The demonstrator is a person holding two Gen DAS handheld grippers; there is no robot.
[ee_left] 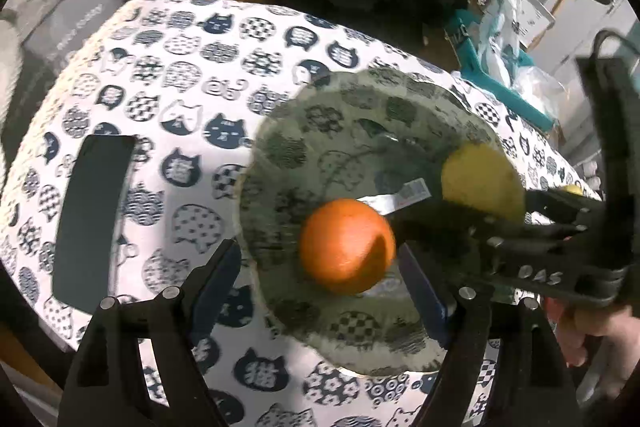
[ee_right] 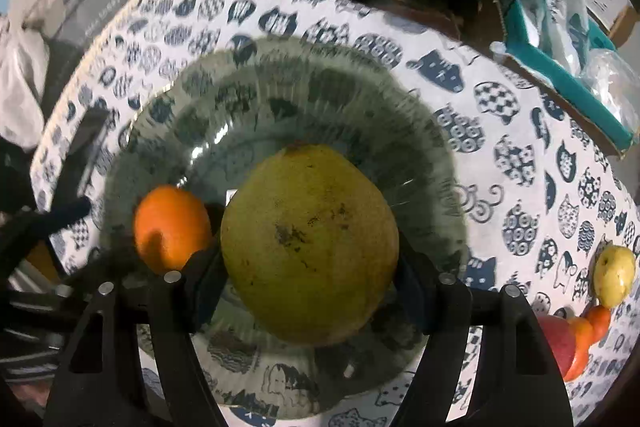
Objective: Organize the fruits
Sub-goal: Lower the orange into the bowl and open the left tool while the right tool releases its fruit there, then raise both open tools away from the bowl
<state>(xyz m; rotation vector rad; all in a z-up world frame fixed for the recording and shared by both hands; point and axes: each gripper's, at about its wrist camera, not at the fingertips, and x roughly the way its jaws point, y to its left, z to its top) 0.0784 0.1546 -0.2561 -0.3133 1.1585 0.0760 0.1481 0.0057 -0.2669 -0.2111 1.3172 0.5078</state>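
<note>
Right tongs (ee_right: pixel 310 277) grip a large yellow-green fruit (ee_right: pixel 310 247) at both sides, above the glass plate (ee_right: pixel 280 99); left tongs (ee_left: pixel 320 283) stand released, fingers clear of the orange (ee_left: pixel 347 245), which sits on the plate near its centre; plate rests on the cat-print worktop (ee_left: pixel 180 75); dark phone (ee_left: pixel 94 219) lies left of the plate; beyond the plate's right edge, on the worktop, a small yellow fruit (ee_right: pixel 614 275), a red apple (ee_right: pixel 554 343) and more oranges (ee_right: pixel 588 335) cluster together.
</note>
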